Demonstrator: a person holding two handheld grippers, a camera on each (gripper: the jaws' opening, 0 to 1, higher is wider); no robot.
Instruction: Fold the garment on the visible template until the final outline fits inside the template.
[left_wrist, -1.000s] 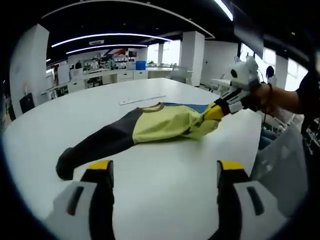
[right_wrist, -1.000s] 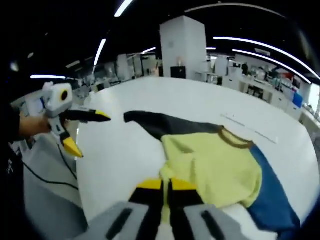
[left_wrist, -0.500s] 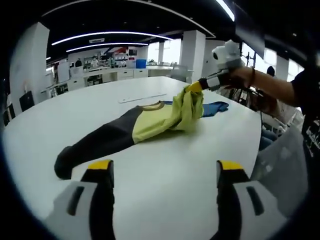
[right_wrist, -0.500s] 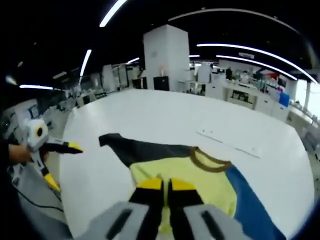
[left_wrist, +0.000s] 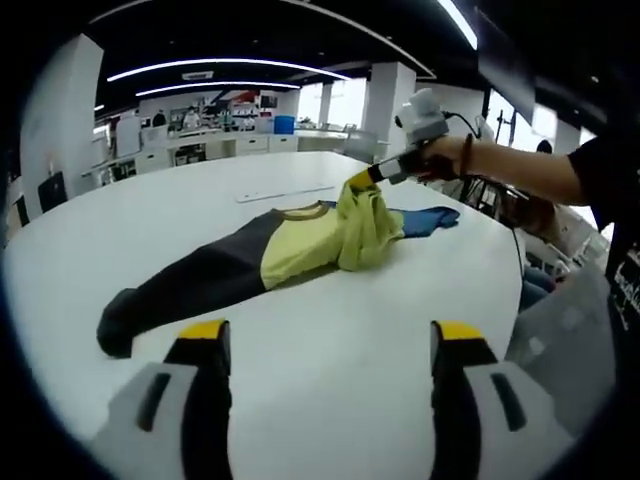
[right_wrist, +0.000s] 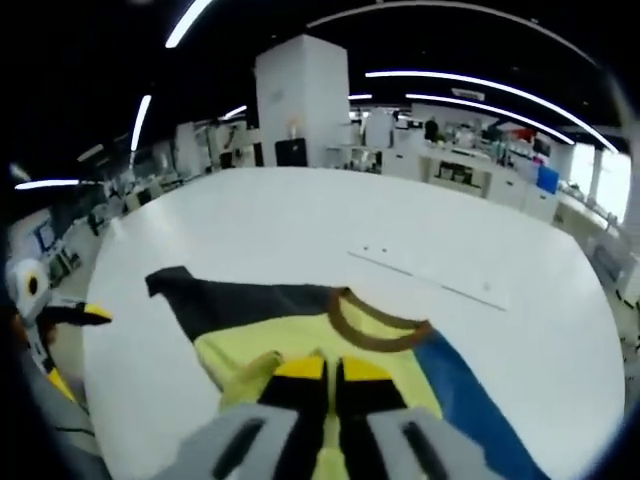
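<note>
Since a second ago, the right gripper has carried the yellow hem of the garment up off the table and back toward the brown collar; earlier that edge lay flat near the table's near side. Its jaws are pressed together on the yellow cloth, which hangs bunched beneath the tips in the left gripper view. In the right gripper view the same closed tips sit over the yellow panel, just short of the collar.

The garment lies on the white table with its dark sleeve stretched away from the collar to one side and its blue sleeve to the other. A thin white strip rests on the table beyond the collar, apart from the cloth.

The left gripper hovers with its jaws spread wide, holding nothing, well short of the dark sleeve's cuff. It also appears at the edge of the right gripper view, beyond the cuff end of the dark sleeve.
</note>
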